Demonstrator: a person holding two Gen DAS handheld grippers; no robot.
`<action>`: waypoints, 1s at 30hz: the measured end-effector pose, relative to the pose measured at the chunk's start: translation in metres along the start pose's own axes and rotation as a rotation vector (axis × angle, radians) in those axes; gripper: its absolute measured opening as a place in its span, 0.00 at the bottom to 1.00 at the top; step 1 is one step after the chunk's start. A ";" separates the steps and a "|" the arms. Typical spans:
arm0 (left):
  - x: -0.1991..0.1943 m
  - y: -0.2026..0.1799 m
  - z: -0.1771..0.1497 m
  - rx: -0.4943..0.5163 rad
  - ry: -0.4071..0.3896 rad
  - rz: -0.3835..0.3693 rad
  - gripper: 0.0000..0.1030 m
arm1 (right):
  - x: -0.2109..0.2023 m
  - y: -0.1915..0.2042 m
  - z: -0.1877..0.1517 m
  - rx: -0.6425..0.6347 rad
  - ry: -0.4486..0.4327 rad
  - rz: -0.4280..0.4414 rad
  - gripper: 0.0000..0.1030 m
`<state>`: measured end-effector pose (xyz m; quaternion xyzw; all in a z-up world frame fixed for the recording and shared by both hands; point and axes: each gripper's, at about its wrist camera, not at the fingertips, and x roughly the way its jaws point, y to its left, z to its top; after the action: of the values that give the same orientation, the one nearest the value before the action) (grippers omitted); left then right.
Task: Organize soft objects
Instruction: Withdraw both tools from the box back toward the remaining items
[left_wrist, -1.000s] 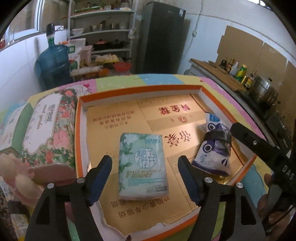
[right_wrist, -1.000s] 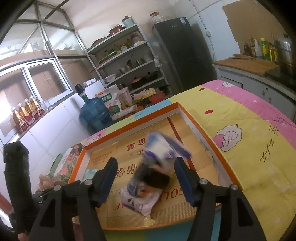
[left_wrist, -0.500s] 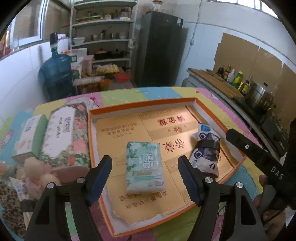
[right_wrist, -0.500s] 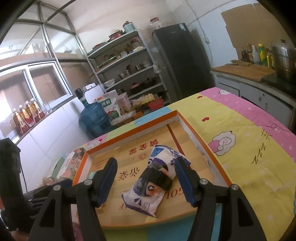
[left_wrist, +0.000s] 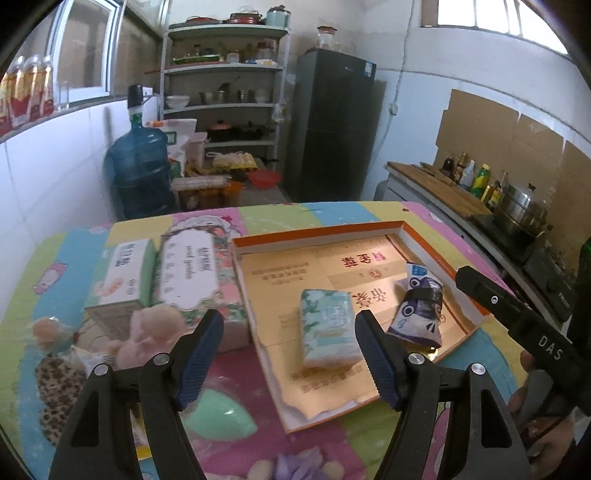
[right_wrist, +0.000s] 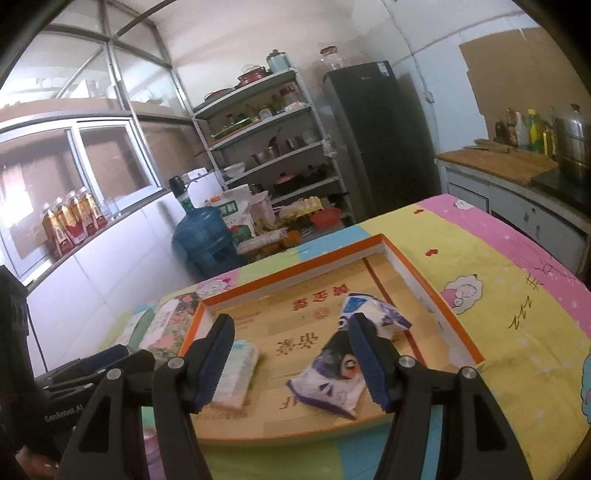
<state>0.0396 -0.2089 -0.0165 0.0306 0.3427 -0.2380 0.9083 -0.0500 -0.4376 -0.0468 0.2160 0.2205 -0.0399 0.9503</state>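
Observation:
A shallow orange-rimmed cardboard tray (left_wrist: 317, 232) (right_wrist: 295, 280) lies on the table. In it lie a green-white tissue pack (left_wrist: 327, 326) (right_wrist: 238, 373) and a blue-white plastic packet (left_wrist: 419, 310) (right_wrist: 343, 365). My left gripper (left_wrist: 290, 356) is open and empty, above the tray's near left corner. My right gripper (right_wrist: 291, 363) is open and empty, above the tray's front edge; it also shows in the left wrist view (left_wrist: 517, 317). Left of the tray stand a floral tissue box (left_wrist: 195, 280) and a green-white tissue box (left_wrist: 123, 277), with a pink plush toy (left_wrist: 147, 328) and a leopard-print soft item (left_wrist: 59, 376).
The table has a colourful cartoon cloth (right_wrist: 498, 280). Beyond it stand a blue water jug (left_wrist: 140, 173), metal shelves (left_wrist: 225, 96) and a dark fridge (left_wrist: 332, 125). A counter with bottles and a steel pot (left_wrist: 521, 210) runs along the right.
Both grippers have pulled back and up from the tray. The tissue pack and the packet stay in the tray. More of the table's left side with boxes and toys has come into view.

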 end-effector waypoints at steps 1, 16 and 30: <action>-0.002 0.002 0.000 -0.003 -0.002 0.002 0.73 | -0.001 0.004 -0.001 -0.007 0.000 0.003 0.62; -0.052 0.072 -0.022 -0.109 -0.066 0.064 0.73 | -0.012 0.070 -0.014 -0.117 -0.001 0.052 0.62; -0.081 0.133 -0.046 -0.175 -0.106 0.162 0.73 | -0.011 0.134 -0.038 -0.234 0.041 0.150 0.62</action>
<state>0.0190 -0.0474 -0.0145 -0.0339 0.3102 -0.1345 0.9405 -0.0520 -0.3003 -0.0204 0.1206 0.2264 0.0615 0.9646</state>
